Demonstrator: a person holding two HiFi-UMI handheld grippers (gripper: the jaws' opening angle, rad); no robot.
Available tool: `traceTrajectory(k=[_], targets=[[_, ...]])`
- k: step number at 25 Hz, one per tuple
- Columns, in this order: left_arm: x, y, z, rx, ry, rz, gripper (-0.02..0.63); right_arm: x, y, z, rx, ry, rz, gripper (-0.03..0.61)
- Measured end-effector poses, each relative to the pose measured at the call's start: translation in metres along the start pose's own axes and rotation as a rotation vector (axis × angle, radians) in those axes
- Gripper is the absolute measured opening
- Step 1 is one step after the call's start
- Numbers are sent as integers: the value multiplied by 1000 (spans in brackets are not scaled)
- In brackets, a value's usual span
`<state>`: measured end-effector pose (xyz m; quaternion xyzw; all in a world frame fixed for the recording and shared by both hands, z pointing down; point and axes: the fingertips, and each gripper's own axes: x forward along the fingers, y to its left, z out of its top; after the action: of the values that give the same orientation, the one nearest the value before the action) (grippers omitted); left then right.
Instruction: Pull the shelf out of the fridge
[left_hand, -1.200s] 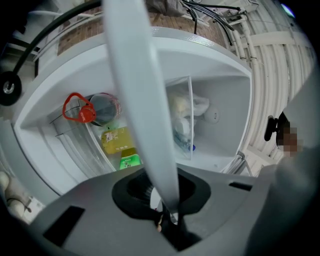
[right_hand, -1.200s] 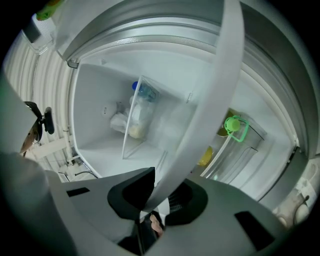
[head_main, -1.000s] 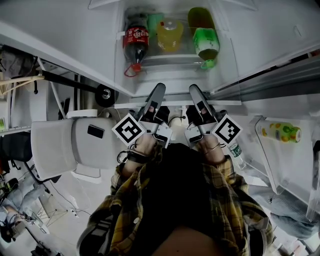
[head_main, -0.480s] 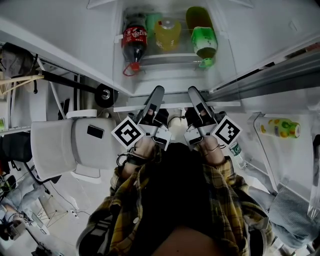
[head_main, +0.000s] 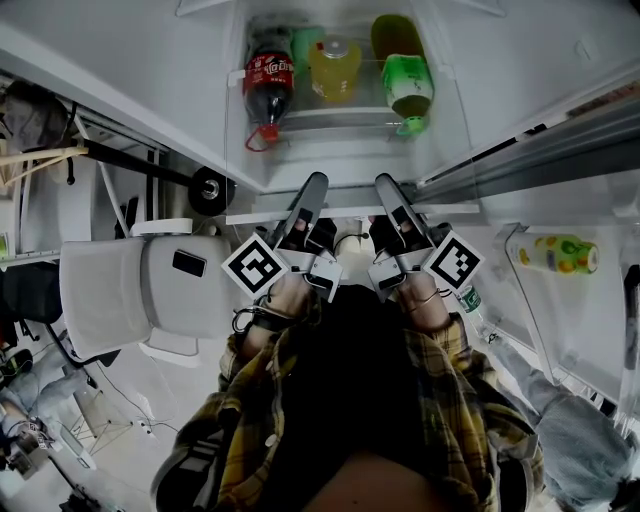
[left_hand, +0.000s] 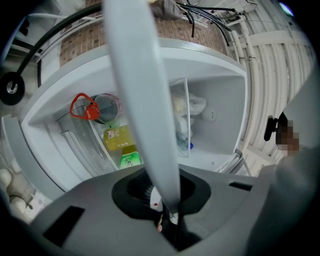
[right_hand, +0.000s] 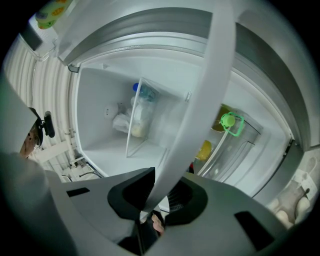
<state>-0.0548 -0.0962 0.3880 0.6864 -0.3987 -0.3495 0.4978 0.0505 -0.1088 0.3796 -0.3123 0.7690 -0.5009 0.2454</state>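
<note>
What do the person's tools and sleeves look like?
Both the left tool and right tool have long grey tapering jaws, dark bodies and a white cube with a black square marker. The sleeves are yellow-and-dark plaid.

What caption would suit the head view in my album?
Open fridge: left tool and right tool clamp the shelf by its front edge.

Head view looks steeply down from above — both gripper views, close in, share the fridge (head_main: 345, 160) interior.
</note>
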Motion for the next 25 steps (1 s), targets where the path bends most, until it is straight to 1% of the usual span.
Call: traceTrajectory(k=[15, 25], targets=[[-1, 0, 0, -2, -2, 9, 46, 0, 1, -1, 4, 6, 0, 66], [-2, -4, 2, 6, -9, 0, 46, 1, 5, 0, -5, 8, 9, 64]])
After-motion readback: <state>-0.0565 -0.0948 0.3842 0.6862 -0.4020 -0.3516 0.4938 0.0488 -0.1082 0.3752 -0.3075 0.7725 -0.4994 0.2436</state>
